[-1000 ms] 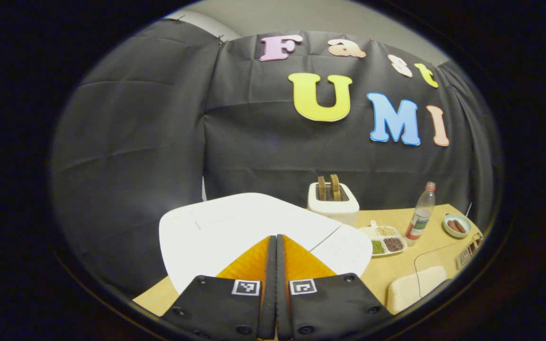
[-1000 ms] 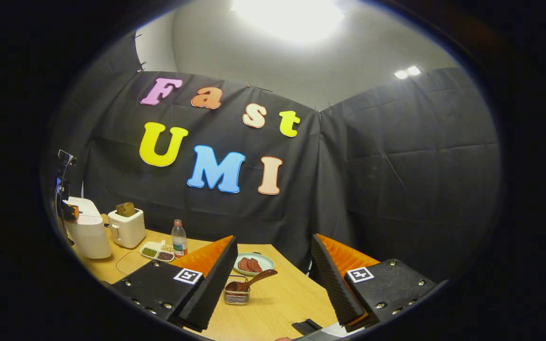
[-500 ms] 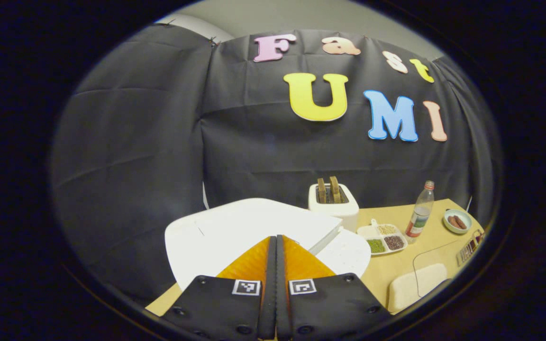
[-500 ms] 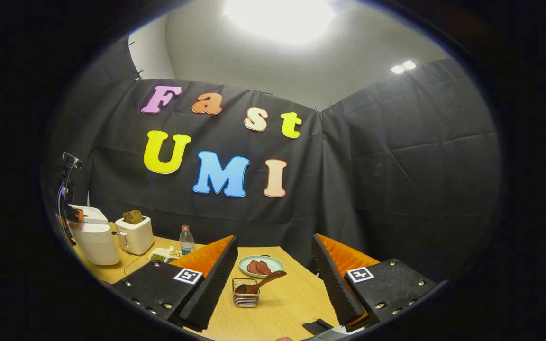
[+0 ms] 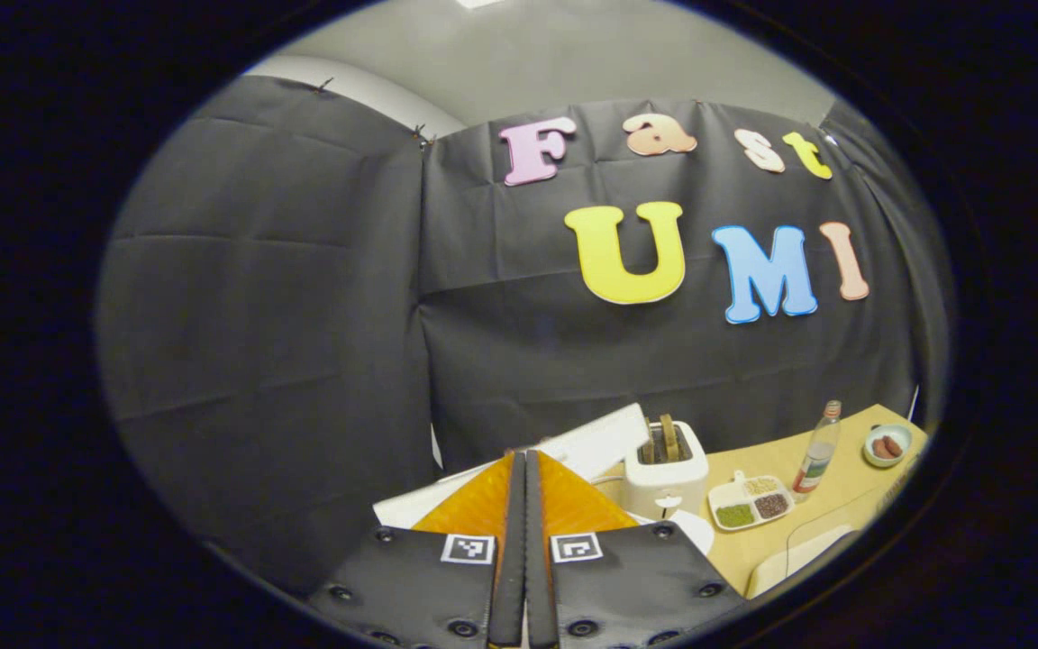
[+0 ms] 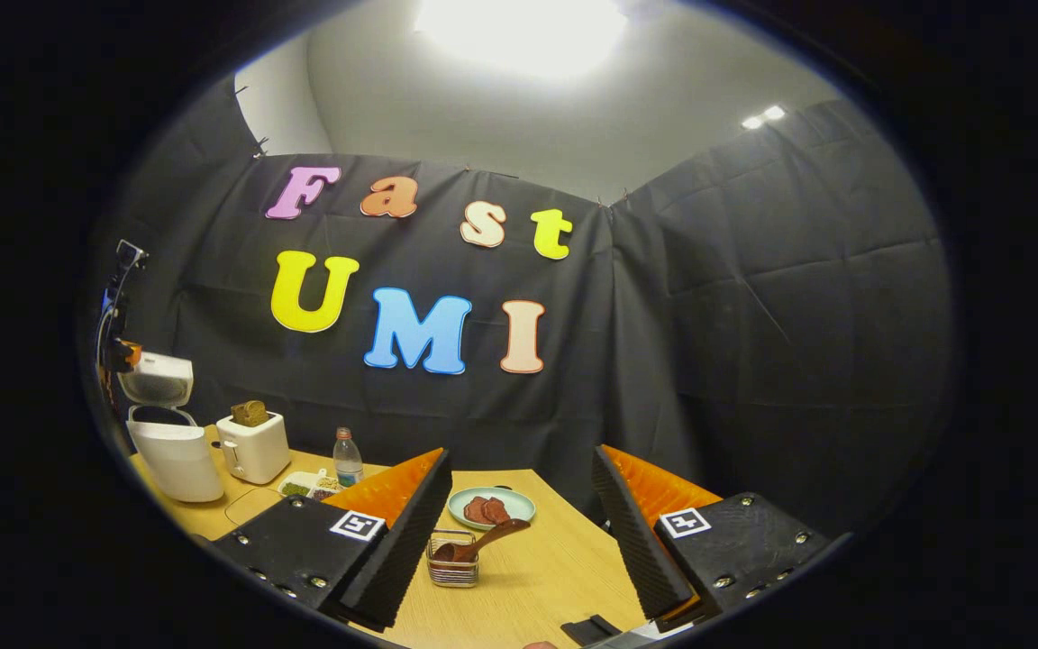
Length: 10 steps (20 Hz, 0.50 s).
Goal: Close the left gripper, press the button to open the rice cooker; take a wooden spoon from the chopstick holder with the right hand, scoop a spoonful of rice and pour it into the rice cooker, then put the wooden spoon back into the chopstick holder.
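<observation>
Overall, one wooden spoon, one toaster.

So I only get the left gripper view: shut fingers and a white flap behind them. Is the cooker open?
Observer: Yes. In the right gripper view the cooker stands with its lid tipped up.
Operator: And where's the spoon?
Observer: The spoon sits in the wire holder on the table, handle leaning out, just ahead of the right gripper.
Operator: Is that gripper holding it?
Observer: No. Its jaws stand wide open, short of the spoon.
</observation>
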Motion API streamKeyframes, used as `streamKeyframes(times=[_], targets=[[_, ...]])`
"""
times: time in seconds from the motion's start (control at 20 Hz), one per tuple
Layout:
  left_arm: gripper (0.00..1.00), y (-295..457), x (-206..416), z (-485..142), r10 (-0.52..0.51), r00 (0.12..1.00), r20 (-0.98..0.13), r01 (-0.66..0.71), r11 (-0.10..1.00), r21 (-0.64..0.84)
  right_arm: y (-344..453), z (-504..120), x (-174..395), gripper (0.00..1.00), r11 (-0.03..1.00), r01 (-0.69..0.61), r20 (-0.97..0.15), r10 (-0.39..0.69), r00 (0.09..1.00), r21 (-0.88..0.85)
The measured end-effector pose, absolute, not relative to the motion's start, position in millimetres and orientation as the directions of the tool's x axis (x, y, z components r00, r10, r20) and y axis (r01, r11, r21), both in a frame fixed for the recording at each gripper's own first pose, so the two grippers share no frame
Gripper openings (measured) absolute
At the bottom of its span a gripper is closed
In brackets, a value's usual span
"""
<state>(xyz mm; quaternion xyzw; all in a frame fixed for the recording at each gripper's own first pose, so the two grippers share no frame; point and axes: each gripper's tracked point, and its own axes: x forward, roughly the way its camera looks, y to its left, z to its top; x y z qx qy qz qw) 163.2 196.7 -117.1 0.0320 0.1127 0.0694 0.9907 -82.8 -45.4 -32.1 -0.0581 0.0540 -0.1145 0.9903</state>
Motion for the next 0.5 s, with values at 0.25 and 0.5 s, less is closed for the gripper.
streamKeyframes(times=[0.25,0.5], targets=[[0.19,168.7,119.0,-84.5,0.114,0.982,-0.153,-0.104,0.992,0.07,-52.6,-35.6,-63.0,0.95,0.98,0.17,-0.092,-0.179,0.979,-0.1],[0.98,130.6,80.8,-55.5,0.09,0.991,-0.099,-0.087,0.996,0.033,-61.8,-50.2,-32.6,0.95,0.99,0.13,-0.106,-0.136,0.985,-0.054]])
